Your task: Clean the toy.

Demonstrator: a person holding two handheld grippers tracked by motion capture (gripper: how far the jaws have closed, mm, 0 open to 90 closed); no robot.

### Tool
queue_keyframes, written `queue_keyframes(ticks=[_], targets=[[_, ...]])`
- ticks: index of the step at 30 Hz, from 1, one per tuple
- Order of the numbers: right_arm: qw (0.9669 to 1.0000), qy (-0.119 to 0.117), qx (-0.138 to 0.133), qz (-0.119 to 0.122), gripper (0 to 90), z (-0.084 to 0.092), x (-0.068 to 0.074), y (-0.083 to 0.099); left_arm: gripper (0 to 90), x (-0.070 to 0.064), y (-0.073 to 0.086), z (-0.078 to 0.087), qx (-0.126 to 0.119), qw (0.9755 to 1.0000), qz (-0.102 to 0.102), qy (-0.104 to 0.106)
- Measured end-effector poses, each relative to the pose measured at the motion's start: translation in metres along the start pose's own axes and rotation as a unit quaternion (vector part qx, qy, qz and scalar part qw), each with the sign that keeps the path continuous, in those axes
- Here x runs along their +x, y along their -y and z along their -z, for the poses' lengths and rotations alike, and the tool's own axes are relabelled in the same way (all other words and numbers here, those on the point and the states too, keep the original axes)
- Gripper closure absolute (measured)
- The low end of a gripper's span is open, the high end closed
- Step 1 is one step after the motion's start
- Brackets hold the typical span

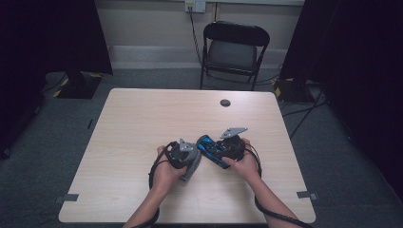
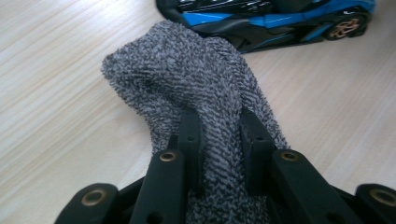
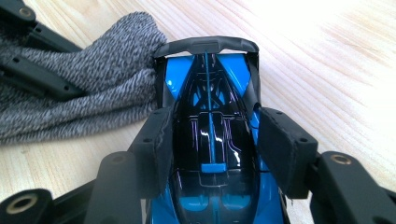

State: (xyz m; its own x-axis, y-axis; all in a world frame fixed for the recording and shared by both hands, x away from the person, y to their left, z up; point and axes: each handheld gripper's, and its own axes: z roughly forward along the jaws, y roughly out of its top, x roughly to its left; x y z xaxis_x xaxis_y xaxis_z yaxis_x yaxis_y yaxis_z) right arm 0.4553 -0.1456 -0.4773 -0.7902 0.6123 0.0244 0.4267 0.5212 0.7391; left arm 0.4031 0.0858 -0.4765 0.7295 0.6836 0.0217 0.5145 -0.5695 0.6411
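Left claw (image 2: 218,128): clamped tight on a grey knitted cloth (image 2: 196,79), whose free end bunches up beyond the jaws.
Right claw (image 3: 212,140): pads press both flanks of a blue toy car (image 3: 210,140), gripping it.
Car: on the wooden surface (image 1: 142,123), near the middle of its near half, tail wing pointing away from the right claw.
Cloth: touching the car's side, at the car's left in the high view.
Chair (image 1: 234,50): well beyond the car, past the surface's far edge.

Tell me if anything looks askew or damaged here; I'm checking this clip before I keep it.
Nothing stands out. The left gripper pinches a grey knitted cloth, bunched but intact, against the blue toy car, which the right gripper clamps by its sides. The car's bodywork looks whole.
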Motion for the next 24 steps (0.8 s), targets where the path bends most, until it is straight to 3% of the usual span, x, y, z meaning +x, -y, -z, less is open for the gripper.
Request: queue_keyframes(ticks=[24], targets=[[1.0, 0.002, -0.001, -0.001, 46.1, 0.0, 0.001, 0.0, 73.8, -0.028, -0.008, -0.006, -0.004, 0.9989, -0.022, 0.04]])
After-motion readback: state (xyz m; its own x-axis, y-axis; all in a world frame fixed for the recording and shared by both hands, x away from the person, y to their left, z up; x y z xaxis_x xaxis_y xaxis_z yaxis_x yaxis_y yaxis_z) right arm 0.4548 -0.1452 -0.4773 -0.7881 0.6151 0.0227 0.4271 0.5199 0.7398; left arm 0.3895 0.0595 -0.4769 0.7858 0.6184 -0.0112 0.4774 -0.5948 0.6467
